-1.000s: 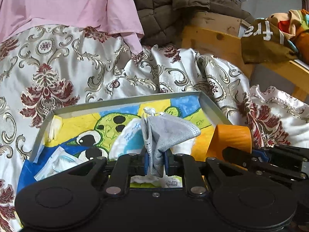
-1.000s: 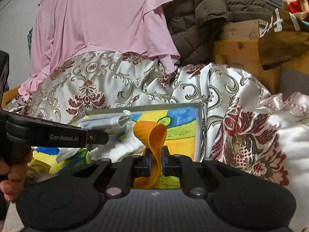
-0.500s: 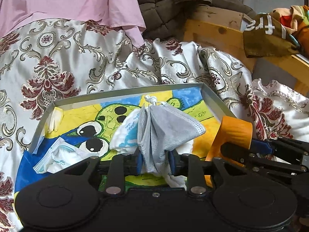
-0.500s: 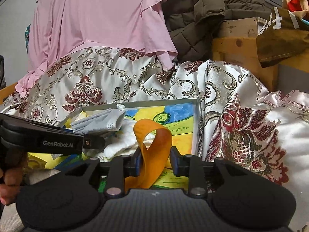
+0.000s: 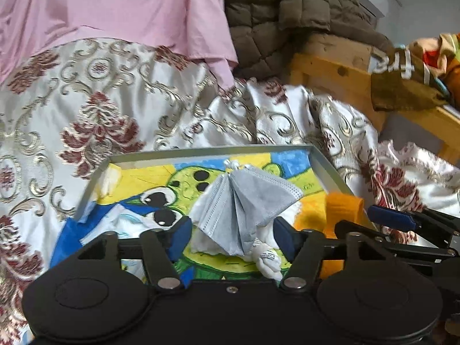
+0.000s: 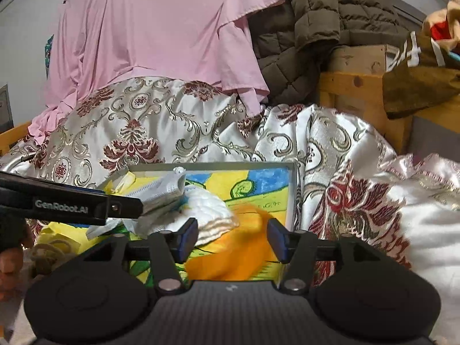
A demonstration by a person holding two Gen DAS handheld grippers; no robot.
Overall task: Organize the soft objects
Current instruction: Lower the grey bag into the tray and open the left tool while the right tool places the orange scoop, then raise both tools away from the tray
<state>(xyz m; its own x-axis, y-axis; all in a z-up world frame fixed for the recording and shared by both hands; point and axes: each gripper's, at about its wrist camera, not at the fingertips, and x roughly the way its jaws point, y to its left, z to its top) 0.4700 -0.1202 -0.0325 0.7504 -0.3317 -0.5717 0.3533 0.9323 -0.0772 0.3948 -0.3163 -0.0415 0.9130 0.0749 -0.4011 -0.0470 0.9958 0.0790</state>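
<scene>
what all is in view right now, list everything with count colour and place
tray: one, grey rim, bright cartoon lining, on the bedspread
face mask: one, grey, in the tray between the open left jaws
orange band: one, blurred, between the open right jaws
white soft pieces: several, in the tray
bedspread: one, white with maroon and gold pattern
pink cloth: one, behind
quilted jacket: one, brown, behind right
wooden frame: one, right
left gripper: black, jaws just opened
right gripper: black, jaws just opened
hand: one, left edge
</scene>
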